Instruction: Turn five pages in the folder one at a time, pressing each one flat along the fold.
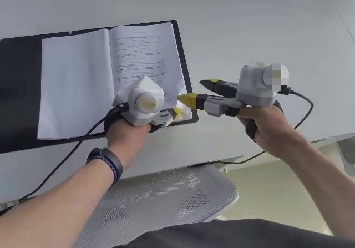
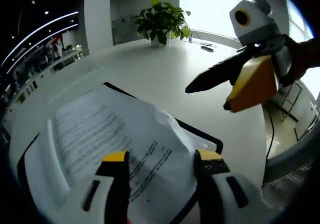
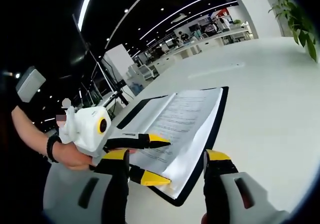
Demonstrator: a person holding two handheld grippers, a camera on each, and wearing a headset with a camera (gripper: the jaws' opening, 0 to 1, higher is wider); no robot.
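Observation:
A black folder (image 1: 16, 92) lies open on the white table, with a blank left page (image 1: 75, 81) and a printed right page (image 1: 144, 54). My left gripper (image 1: 176, 113) is at that page's near right corner, jaws open. In the left gripper view the left gripper (image 2: 162, 158) straddles the slightly raised printed page (image 2: 100, 129). My right gripper (image 1: 194, 91) hovers open just right of the folder, pointing left at the same corner. It enters the left gripper view as the right gripper (image 2: 207, 98). The right gripper (image 3: 166, 156) looks at the folder's edge (image 3: 210, 134) and the left gripper (image 3: 169, 163).
A grey mesh chair (image 1: 166, 203) sits below the table's near edge. Cables trail from both grippers across the table front (image 1: 66, 159). A potted plant (image 2: 162, 21) stands far off on the table. Bare white table (image 1: 266, 31) stretches to the right of the folder.

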